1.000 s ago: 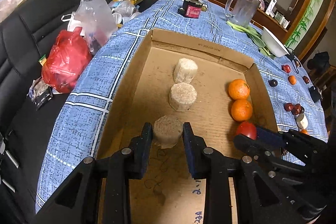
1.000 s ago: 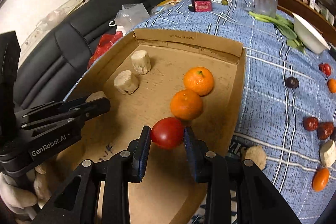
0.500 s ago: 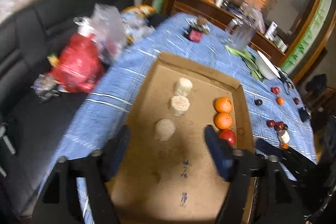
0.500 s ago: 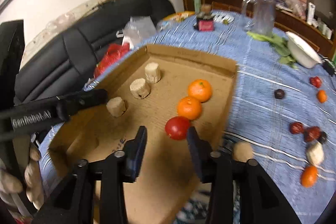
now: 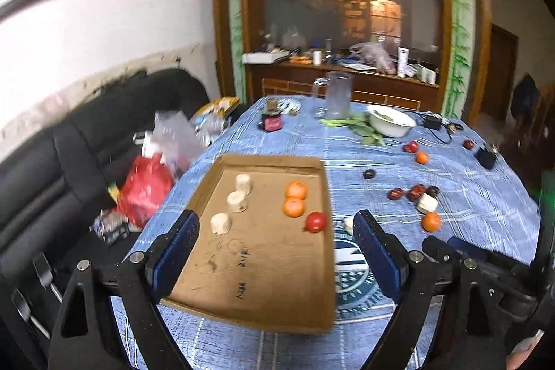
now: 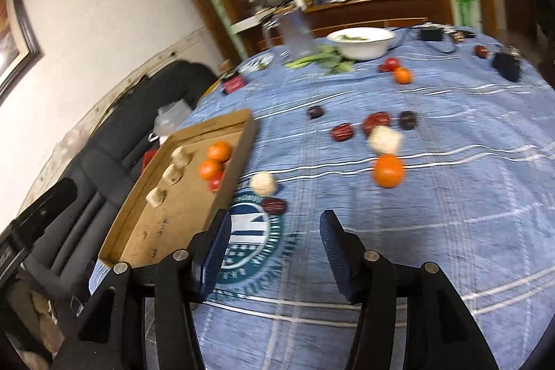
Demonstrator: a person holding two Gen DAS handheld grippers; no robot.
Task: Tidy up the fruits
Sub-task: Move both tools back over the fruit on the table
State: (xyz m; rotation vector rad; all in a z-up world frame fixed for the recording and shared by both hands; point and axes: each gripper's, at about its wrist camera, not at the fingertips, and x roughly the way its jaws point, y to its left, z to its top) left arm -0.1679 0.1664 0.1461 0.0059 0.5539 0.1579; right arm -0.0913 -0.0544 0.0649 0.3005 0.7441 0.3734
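While your left gripper (image 5: 274, 252) hangs above the near end of the cardboard tray (image 5: 267, 293), its jaws are opening wide with nothing between the pads. Your right gripper (image 6: 274, 252) is parted about halfway over the blue tablecloth (image 6: 433, 231), and it too grips nothing and touches nothing.

Inside the tray you have three pale cut chunks (image 5: 237, 201) in a line on the left side. Two oranges (image 5: 295, 198) and a red tomato (image 5: 315, 221) line up along the right wall.

Outside the tray, a pale round piece (image 6: 263, 183) and a dark red fruit (image 6: 274, 205) lie just beside its right wall. Farther ahead of your right gripper sits a loose orange (image 6: 388, 170), with a pale chunk (image 6: 385, 139) touching it behind. Several dark red fruits (image 6: 376, 122) are scattered near those. A white bowl (image 6: 360, 42), leafy greens (image 6: 322, 58) and a clear pitcher (image 5: 334, 94) stand at the far end.
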